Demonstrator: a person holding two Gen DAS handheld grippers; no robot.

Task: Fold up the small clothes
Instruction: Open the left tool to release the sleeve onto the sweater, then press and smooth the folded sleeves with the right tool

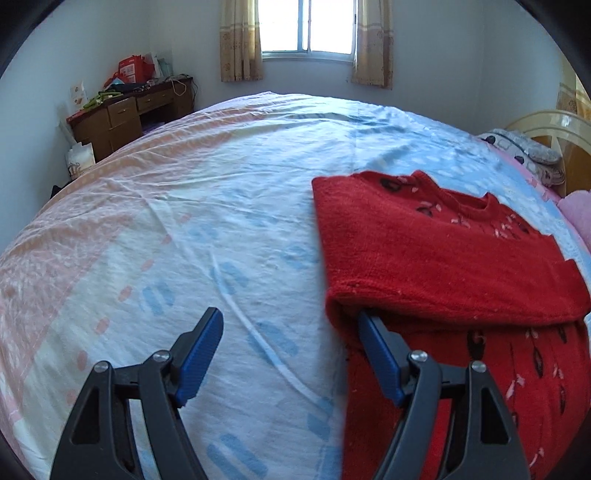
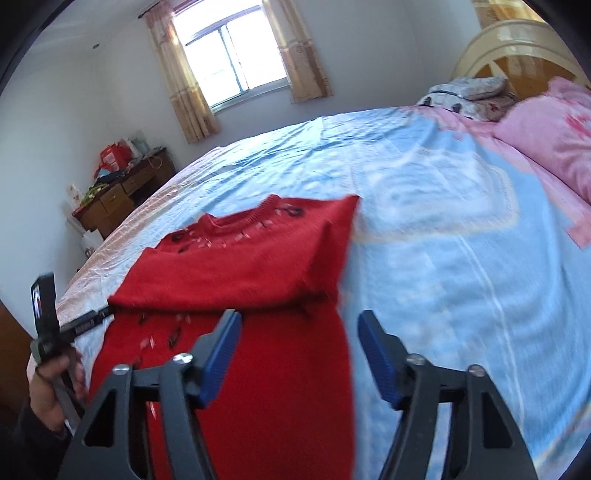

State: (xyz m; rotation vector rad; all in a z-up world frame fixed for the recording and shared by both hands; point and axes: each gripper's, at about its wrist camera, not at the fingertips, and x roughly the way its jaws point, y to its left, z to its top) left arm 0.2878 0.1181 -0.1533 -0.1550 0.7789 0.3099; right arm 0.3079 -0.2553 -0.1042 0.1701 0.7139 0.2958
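A red knit sweater (image 1: pixel 443 251) with dark and pink flower stitching lies on the bed sheet (image 1: pixel 221 221), its neck half folded down over its lower half. My left gripper (image 1: pixel 290 325) is open at the sweater's left edge. Its right finger (image 1: pixel 376 343) is tucked under the folded flap and its left finger is over bare sheet. In the right wrist view the sweater (image 2: pixel 240 266) fills the lower left. My right gripper (image 2: pixel 299 325) is open and straddles the sweater's right edge, pads not pressing. The left gripper (image 2: pixel 85 321) shows at the far left, held by a hand (image 2: pixel 51 391).
A wooden desk (image 1: pixel 133 110) piled with bags stands against the far left wall under a curtained window (image 1: pixel 306 26). A pink pillow (image 2: pixel 546 140), a grey patterned blanket (image 2: pixel 469 90) and a cream headboard (image 2: pixel 517 40) sit at the bed's right end.
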